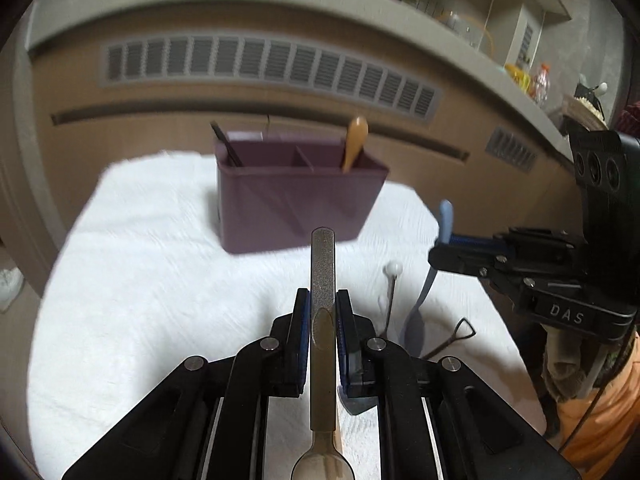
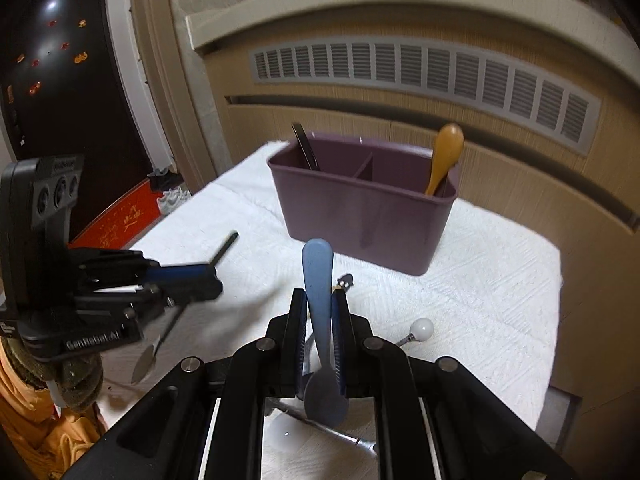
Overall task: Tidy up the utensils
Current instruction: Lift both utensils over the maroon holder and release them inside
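My left gripper is shut on a metal spoon; its speckled handle points forward and its bowl hangs near the camera. In the right wrist view, the left gripper shows at the left with that spoon slanting down. My right gripper is shut on a blue spoon, handle up, also seen from the left wrist as the right gripper and blue spoon. Both hang above the white cloth, short of the purple caddy. It holds a wooden spoon on the right and a black utensil on the left.
On the white cloth lie a white-ball-tipped utensil, a small shovel-shaped spoon and a metal utensil under my right gripper. A wooden cabinet with a vent grille stands behind the table.
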`<state>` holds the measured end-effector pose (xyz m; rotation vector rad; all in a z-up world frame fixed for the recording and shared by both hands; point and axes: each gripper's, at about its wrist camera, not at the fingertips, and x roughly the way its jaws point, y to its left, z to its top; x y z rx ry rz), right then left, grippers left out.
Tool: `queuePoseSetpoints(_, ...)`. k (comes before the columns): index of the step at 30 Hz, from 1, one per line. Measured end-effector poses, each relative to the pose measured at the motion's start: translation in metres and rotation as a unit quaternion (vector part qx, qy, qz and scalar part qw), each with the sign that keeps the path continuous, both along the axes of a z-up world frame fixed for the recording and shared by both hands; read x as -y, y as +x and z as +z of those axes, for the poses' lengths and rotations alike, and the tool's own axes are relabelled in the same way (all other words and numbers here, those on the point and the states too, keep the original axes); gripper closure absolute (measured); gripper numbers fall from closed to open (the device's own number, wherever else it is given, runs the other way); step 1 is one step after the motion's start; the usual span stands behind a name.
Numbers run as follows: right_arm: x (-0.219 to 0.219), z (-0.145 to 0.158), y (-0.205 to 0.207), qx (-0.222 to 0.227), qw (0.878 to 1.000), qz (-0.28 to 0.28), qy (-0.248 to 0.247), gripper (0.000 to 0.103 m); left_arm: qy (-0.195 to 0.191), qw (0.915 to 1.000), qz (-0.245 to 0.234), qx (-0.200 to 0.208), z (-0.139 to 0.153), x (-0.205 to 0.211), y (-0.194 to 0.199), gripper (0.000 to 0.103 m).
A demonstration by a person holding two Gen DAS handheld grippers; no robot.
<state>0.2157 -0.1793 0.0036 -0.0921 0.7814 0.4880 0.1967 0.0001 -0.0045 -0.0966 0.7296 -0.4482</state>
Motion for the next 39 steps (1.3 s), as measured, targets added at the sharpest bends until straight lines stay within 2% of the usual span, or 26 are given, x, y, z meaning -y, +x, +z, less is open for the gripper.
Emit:
queuePoseSetpoints(5, -0.007, 0.022, -0.022, 0.026, 1.0, 0.001, -0.007, 0.092, 0.019, 0.9969, 0.034, 0.069, 0.026, -0.001, -0.019, 0.091)
queuePoseSetpoints(7, -0.01, 0.028, -0.029, 0.035, 0.999, 0.0, -0.01, 0.092, 0.029, 0.9919, 0.056, 0.11, 0.04, -0.001, -0.032, 0.091)
queuePoseSetpoints(11, -0.013, 0.042, -0.039, 0.056, 0.998, -0.009, -0.017, 0.092, 0.02, 0.9809, 0.091, 0.171, 0.061, -0.002, -0.045, 0.091)
queuePoseSetpoints(15, -0.016, 0.062, -0.043, 0.083, 0.996, -0.015, -0.022, 0.092, 0.018, 0.9713, 0.095, 0.217, 0.086, 0.005, -0.043, 0.091)
queuePoseSetpoints(18, -0.017, 0.085, -0.039, 0.115, 0.993, -0.021, -0.024, 0.092, 0.015, 0.9601, 0.101, 0.261, 0.112, 0.011, -0.033, 0.091)
queuePoseSetpoints(23, -0.013, 0.147, -0.024, 0.184, 0.982, -0.034, -0.015, 0.092, 0.016, 0.9313, 0.118, 0.344, 0.158, 0.019, -0.008, 0.091)
queuePoseSetpoints(25, -0.009, 0.168, -0.015, 0.203, 0.978, -0.039, -0.006, 0.092, 0.018, 0.9246, 0.122, 0.36, 0.17, 0.02, 0.007, 0.091)
queuePoseSetpoints(30, -0.001, 0.2, 0.021, 0.229, 0.972, -0.056, 0.004, 0.092, 0.005, 0.9307, 0.122, 0.345, 0.18, 0.019, 0.054, 0.091)
queuePoseSetpoints(34, 0.007, 0.201, 0.052, 0.224, 0.972, -0.071, 0.003, 0.092, -0.005, 0.934, 0.12, 0.337, 0.177, 0.017, 0.087, 0.091)
queuePoseSetpoints(39, 0.016, 0.184, 0.092, 0.199, 0.977, -0.08, 0.007, 0.092, -0.034, 0.939, 0.101, 0.327, 0.164, 0.016, 0.119, 0.091)
